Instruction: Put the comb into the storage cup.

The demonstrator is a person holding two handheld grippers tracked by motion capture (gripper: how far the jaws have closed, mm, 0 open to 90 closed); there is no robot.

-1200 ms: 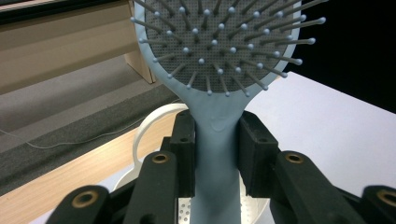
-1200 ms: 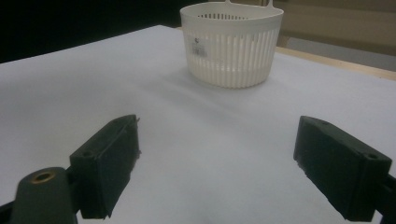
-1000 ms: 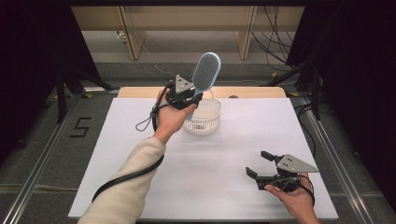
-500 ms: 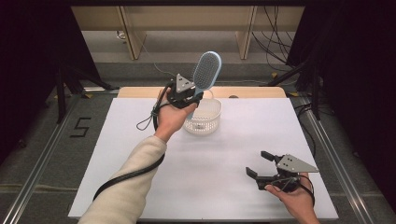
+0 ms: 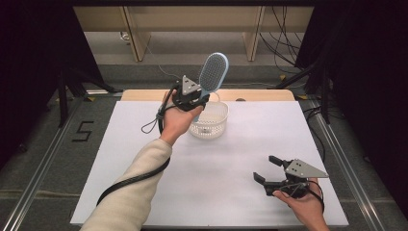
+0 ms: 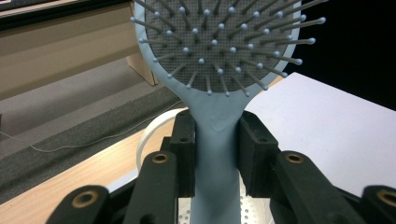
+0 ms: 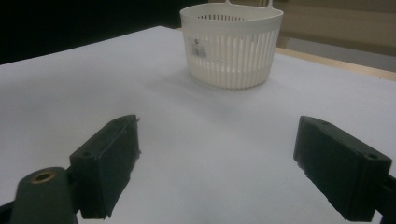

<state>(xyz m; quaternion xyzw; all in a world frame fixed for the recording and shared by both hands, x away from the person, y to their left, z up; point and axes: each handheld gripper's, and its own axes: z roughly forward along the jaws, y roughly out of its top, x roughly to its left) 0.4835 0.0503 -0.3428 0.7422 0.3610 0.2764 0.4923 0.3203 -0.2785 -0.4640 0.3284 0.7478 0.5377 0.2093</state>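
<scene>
- Left tongs [image 5: 195, 98] clamped on the handle of a pale blue hairbrush [image 5: 213, 72]; in the left gripper view the two black pads press the handle [image 6: 215, 154] from either side, just below the bristled head.
- Brush held upright, head raised above the white slotted basket [image 5: 210, 121] at the far middle of the desk [image 5: 120, 159]. The grip low on the handle leaves the head free, probably for lowering it into the basket.
- Left forearm reaches forward across the desk, palm turned up under the gripper, its cable hanging beside the wrist.
- Right tongs [image 5: 269, 169] spread wide and empty, low over the near right of the desk, well apart from the basket [image 7: 232, 44], pointing toward it as if on standby.
</scene>
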